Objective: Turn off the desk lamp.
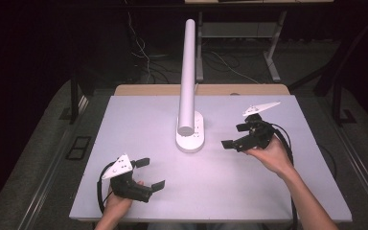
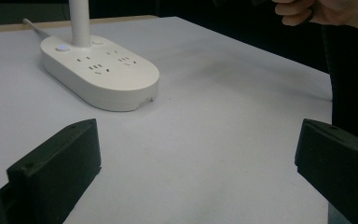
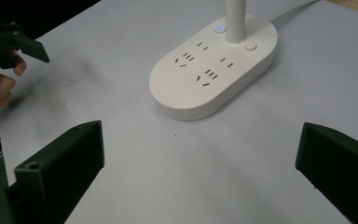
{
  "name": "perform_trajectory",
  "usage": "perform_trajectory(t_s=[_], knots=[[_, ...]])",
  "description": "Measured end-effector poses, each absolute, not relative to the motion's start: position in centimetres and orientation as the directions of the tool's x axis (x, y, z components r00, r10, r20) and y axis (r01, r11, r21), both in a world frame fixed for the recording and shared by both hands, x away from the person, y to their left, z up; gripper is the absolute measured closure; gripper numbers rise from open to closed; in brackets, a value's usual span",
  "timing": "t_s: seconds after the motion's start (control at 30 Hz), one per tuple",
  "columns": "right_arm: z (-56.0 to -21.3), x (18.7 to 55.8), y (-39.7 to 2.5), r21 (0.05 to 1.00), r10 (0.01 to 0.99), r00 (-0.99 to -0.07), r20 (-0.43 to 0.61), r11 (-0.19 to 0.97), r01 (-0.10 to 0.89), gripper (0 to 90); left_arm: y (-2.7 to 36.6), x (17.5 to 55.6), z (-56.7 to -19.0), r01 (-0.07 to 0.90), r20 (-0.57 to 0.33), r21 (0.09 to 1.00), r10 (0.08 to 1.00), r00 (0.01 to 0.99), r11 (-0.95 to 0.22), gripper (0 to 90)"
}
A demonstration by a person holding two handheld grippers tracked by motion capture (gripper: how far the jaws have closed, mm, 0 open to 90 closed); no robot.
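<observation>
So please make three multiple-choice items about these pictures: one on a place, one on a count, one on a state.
1. Where does the white lamp base stand?
A. near the middle of the table
B. at the table's near left corner
C. on the floor

2. How many round buttons are on top of the base, beside the post?
A. none
B. two
C. five

3. How do the jaws of the left gripper and the right gripper stand?
A. both shut on the base
B. one open, one shut
C. both open and empty

Answers:
1 A, the high view shows the base between the two grippers, mid-table.
2 B, the right gripper view shows one button on each side of the post.
3 C, each gripper view shows its jaws wide apart over bare table.
</observation>
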State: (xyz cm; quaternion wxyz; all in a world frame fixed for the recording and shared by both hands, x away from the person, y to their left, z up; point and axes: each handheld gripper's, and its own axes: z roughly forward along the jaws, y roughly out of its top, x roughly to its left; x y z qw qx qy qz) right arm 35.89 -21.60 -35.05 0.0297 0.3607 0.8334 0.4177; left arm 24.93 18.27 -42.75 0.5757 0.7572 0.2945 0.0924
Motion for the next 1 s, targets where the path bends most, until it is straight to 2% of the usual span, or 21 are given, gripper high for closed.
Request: perform_trajectory(t_s=[0.43, 1.0], knots=[[-34.2, 38.7, -20.2, 0.714, 0.625, -0.742, 0.244, 0.402, 0.574, 1.0, 18.3, 25.0, -42.8, 0.34, -0.2, 0.926, 0.548, 0.812, -0.165, 0.0], [-35.1, 42.4, -18.9, 0.703, 0.635, -0.724, 0.27, 0.384, 0.599, 1.0, 18.4, 24.9, -42.7, 0.34, -0.202, 0.925, 0.543, 0.815, -0.167, 0.0]])
